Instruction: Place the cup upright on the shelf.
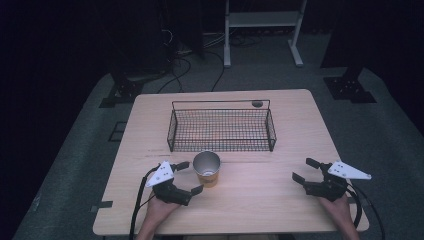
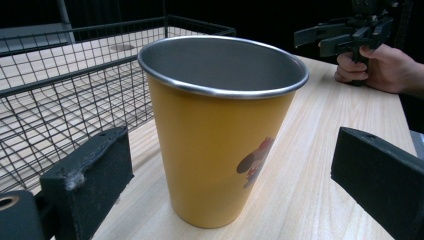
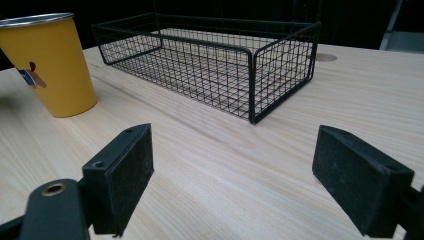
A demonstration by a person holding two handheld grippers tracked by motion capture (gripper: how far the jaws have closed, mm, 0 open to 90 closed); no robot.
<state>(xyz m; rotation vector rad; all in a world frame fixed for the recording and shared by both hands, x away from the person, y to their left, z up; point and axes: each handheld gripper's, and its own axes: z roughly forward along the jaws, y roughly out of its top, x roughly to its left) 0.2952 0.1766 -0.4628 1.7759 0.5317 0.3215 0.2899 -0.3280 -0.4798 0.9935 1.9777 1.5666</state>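
Spread wide, the jaws of the left gripper (image 1: 190, 176) flank the cup (image 1: 207, 168) without touching it; the right gripper (image 1: 305, 169) hangs open too, well apart. The cup stands upright on the table (image 1: 260, 200), just in front of the basket (image 1: 221, 129), mouth up, long axis vertical. It tapers downward, so a low or uneven squeeze could likely tip it or let it slip.

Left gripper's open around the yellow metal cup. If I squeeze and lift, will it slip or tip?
The yellow metal cup with the steel rim looks rigid, so it should not crush. Its glossy walls taper downward, so it may slip; grip mid-height. Empty and narrow-based on the wooden table, it probably tips if the left gripper nudges its rim.
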